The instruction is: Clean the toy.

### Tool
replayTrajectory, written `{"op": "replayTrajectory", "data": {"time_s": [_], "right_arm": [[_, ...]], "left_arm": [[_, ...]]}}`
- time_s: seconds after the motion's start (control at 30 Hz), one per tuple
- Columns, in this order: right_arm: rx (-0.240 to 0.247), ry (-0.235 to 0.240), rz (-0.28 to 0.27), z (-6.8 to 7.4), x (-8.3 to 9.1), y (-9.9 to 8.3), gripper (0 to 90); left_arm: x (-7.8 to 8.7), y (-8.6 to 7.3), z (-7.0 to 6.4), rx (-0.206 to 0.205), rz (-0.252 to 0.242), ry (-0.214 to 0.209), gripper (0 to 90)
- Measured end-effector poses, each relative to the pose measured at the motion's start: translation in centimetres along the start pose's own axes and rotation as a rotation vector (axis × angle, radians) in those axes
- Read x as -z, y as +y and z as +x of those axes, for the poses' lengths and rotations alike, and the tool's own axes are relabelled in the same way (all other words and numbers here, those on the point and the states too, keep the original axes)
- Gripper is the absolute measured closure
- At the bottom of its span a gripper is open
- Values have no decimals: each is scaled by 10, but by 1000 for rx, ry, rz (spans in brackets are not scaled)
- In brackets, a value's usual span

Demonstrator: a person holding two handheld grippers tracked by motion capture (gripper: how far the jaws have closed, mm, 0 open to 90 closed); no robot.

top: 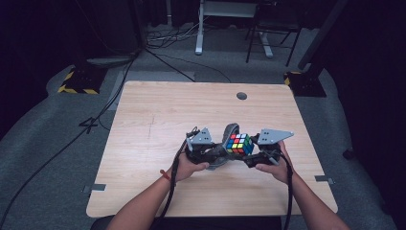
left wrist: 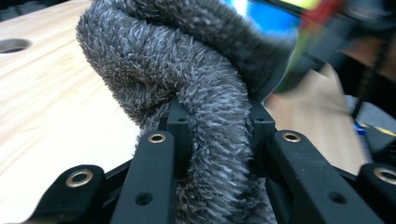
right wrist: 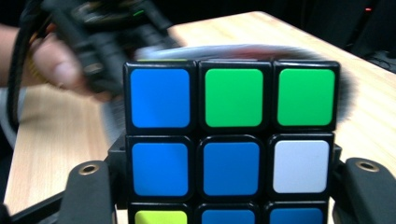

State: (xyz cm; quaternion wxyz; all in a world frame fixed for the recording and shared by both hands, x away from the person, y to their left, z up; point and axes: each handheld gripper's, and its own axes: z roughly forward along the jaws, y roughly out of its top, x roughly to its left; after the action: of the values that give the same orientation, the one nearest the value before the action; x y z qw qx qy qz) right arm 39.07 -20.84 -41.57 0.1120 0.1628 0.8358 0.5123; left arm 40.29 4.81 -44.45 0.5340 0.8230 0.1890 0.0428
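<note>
A scrambled puzzle cube point(top: 240, 143) is held above the wooden table point(top: 153, 124), with my right gripper point(top: 253, 148) shut on its sides. In the right gripper view the cube point(right wrist: 231, 140) shows blue, green and white stickers between the two black jaws. My left gripper point(top: 218, 152) is shut on a grey fluffy cloth point(top: 230, 132) that curls up against the cube's left side. Seen from the left gripper view, the cloth point(left wrist: 196, 107) is pinched between the jaws and bulges upward, with the blurred cube point(left wrist: 280, 28) behind it.
A round grommet hole point(top: 242, 96) sits near the table's far edge. Cables point(top: 72, 139) run across the grey floor at the left. A desk frame and a chair point(top: 268, 33) stand beyond the table. Hazard-striped bases point(top: 76, 81) flank the far corners.
</note>
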Motion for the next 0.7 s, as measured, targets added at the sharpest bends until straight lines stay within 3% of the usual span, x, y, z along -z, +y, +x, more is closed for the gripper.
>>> {"op": "replayTrajectory", "data": {"time_s": [0.13, 0.33, 0.4, 0.53, 0.63, 0.7], "right_arm": [[30, 13, -9, 10, -6, 5, 336], [24, -66, -16, 6, -2, 6, 336], [13, -99, -6, -1, 1, 3, 336], [-48, -90, 5, -14, 6, -5, 336], [-45, -77, 14, -14, 6, -6, 336], [-40, -63, 9, -11, 4, -5, 336]], "left_arm": [[-5, -4, 0, 4, 33, -22, 709], [-11, -3, -8, -34, 74, -58, 709], [-9, -3, -9, -36, 69, -64, 709], [2, 0, -6, -15, 3, -61, 709], [9, 2, -2, 6, -37, -44, 710], [9, 1, -1, 12, -35, -34, 710]]}}
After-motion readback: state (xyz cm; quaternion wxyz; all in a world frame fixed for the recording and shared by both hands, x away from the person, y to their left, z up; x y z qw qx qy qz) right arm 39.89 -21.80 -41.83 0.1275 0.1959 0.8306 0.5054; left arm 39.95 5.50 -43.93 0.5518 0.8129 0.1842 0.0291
